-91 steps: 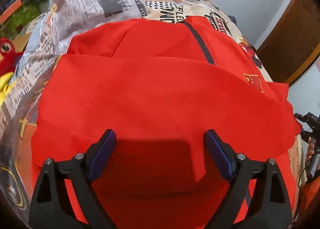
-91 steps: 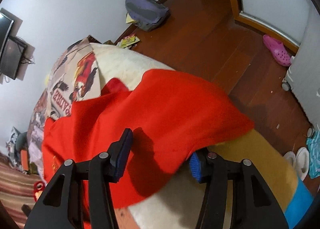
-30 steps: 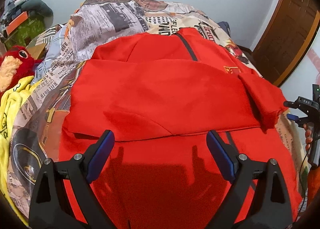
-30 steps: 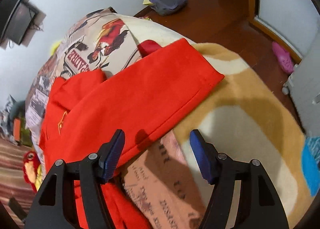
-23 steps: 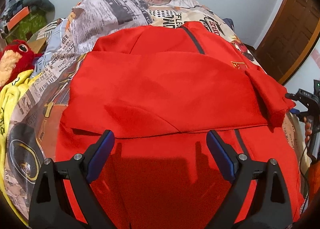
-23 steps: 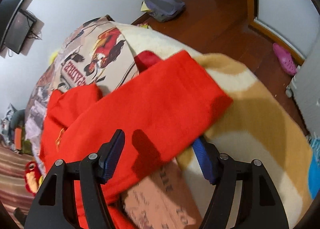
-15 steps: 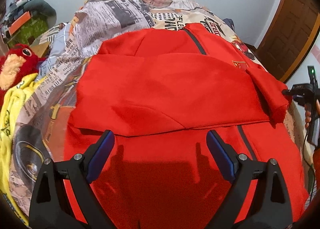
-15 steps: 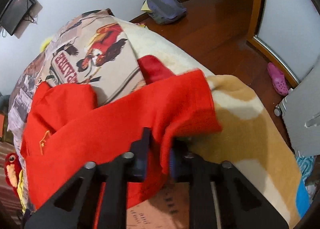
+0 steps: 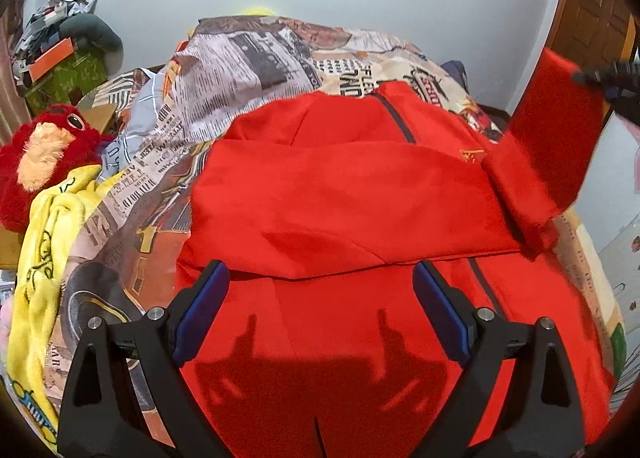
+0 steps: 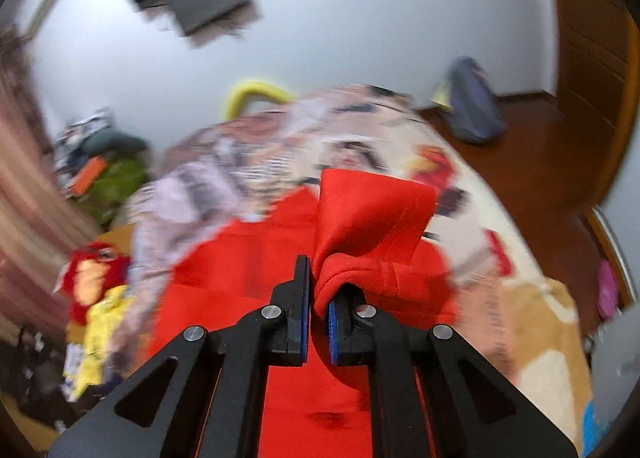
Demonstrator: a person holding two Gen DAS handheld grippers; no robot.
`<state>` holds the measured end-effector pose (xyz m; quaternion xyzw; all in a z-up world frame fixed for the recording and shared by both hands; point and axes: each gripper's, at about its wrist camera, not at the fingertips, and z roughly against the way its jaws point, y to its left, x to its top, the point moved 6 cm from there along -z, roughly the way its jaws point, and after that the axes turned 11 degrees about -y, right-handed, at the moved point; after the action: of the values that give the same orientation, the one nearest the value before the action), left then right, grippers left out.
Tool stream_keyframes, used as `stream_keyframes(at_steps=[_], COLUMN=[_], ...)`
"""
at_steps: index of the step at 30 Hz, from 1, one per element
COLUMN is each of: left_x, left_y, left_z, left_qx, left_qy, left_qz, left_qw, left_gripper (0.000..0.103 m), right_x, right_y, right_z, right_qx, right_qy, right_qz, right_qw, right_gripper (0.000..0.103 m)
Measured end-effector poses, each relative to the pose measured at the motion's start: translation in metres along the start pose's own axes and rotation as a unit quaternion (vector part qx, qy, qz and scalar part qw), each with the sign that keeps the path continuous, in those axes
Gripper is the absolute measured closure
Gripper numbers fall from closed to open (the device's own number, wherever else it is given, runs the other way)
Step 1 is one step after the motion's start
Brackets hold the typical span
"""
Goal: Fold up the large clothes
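A large red zip jacket [image 9: 344,202] lies spread on the bed, one sleeve folded across its chest. My left gripper [image 9: 320,310] is open and empty, hovering over the jacket's lower part. My right gripper [image 10: 319,310] is shut on the end of the other red sleeve [image 10: 368,226] and holds it raised above the bed. In the left wrist view that sleeve [image 9: 556,134] stands lifted at the far right, with the right gripper [image 9: 608,82] at its top edge. The right wrist view is motion-blurred.
The bed has a newspaper-print cover [image 9: 248,70]. A red plush toy [image 9: 44,154] and a yellow blanket [image 9: 48,242] lie at its left side. A grey bag [image 10: 476,106] sits on the wooden floor [image 10: 552,178] by a door [image 9: 596,18].
My right gripper closed on the sleeve end and lifted it off the bed, swinging toward the jacket's body. My left gripper stayed open over the jacket.
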<state>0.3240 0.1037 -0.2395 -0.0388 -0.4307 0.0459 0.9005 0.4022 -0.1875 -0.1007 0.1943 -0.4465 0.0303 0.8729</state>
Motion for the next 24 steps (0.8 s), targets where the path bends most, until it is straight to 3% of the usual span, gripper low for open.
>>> stream_keyframes(at_steps=[6, 11, 15, 19, 22, 24], left_x=[0.001, -0.005, -0.017, -0.030, -0.037, -0.041], left_y=[0.013, 0.037, 0.055, 0.067, 0.070, 0.068], left_z=[0.017, 0.026, 0.030, 0.028, 0.025, 0.022], left_qx=[-0.004, 0.006, 0.021, 0.026, 0.022, 0.019], left_qy=[-0.014, -0.011, 0.000, 0.014, 0.026, 0.034], left_qz=[0.011, 0.023, 0.029, 0.045, 0.059, 0.065], left_qw=[0.9998, 0.9996, 0.9994, 0.9985, 0.9977, 0.9971], left_gripper=[0.010, 0.010, 0.010, 0.010, 0.010, 0.010], right_x=[-0.021, -0.091, -0.149, -0.196, -0.213, -0.212], right_y=[0.104, 0.157, 0.175, 0.175, 0.175, 0.174], right_z=[-0.029, -0.074, -0.101, -0.122, -0.122, -0.110], right_qx=[0.072, 0.098, 0.097, 0.100, 0.118, 0.134], right_qy=[0.022, 0.099, 0.168, 0.255, 0.324, 0.333], right_qz=[0.051, 0.090, 0.115, 0.101, 0.094, 0.102], right_qw=[0.996, 0.986, 0.974, 0.956, 0.934, 0.928], right_gripper=[0.097, 0.096, 0.096, 0.095, 0.092, 0.092])
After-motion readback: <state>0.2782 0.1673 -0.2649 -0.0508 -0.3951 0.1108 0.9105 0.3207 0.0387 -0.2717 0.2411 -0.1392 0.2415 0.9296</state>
